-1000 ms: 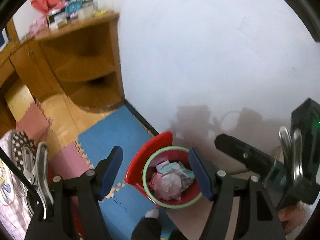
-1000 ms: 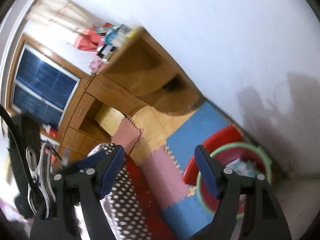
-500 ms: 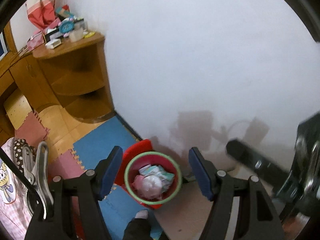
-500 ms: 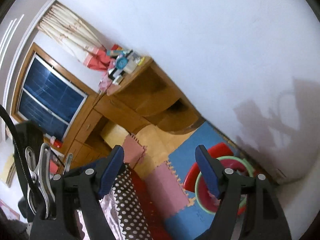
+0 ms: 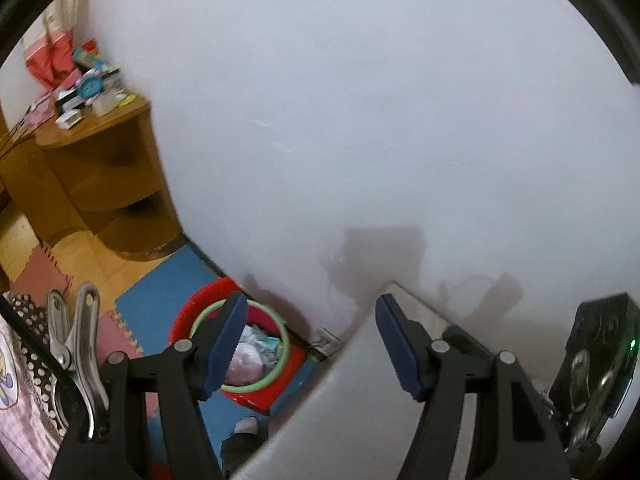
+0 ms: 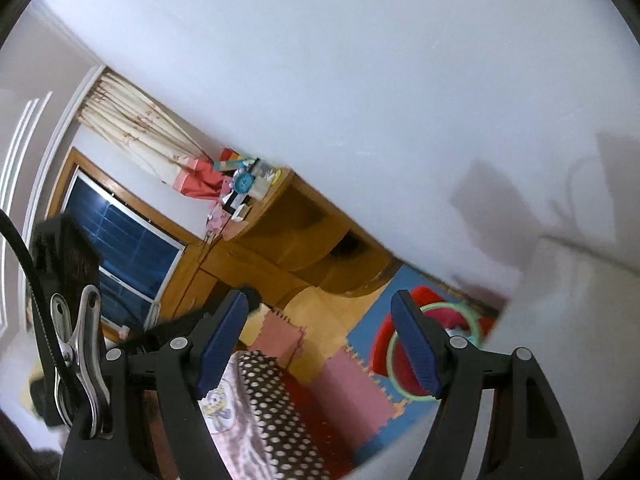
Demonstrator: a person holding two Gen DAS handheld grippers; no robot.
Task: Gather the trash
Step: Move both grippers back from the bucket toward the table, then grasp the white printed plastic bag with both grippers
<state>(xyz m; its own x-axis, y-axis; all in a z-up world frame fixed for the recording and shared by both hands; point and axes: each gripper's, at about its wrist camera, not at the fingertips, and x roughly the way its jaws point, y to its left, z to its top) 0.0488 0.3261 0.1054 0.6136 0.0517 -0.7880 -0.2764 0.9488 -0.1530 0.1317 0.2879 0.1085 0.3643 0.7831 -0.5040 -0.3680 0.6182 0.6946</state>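
On the far left of my left wrist view stood a wooden corner shelf (image 5: pixel 108 168) with small clutter on top, and below it foam floor mats (image 5: pixel 156 300) in blue and pink. Further right, against the white wall (image 5: pixel 360 120), sat the red bin (image 5: pixel 256 384) with a pale green rim. It already held crumpled paper and wrappers (image 5: pixel 254 350), so I judged that at least some trash had been collected. My left gripper (image 5: pixel 310 344) framed that bin from above, its jaws wide apart with nothing between them. Right of the bin, a pale flat surface (image 5: pixel 360 400), perhaps a tabletop, filled the lower middle; I saw no litter on the part visible.

In my right wrist view, a dark window (image 6: pixel 120 248) and a polka-dot cloth (image 6: pixel 276 408) lay to the left, and the bin showed low on the right, half hidden by the pale surface. My right gripper (image 6: pixel 320 344) also stood wide and empty, aimed toward the mats. With both grippers empty and no loose trash in sight, I could not tell whether any remained to fetch.
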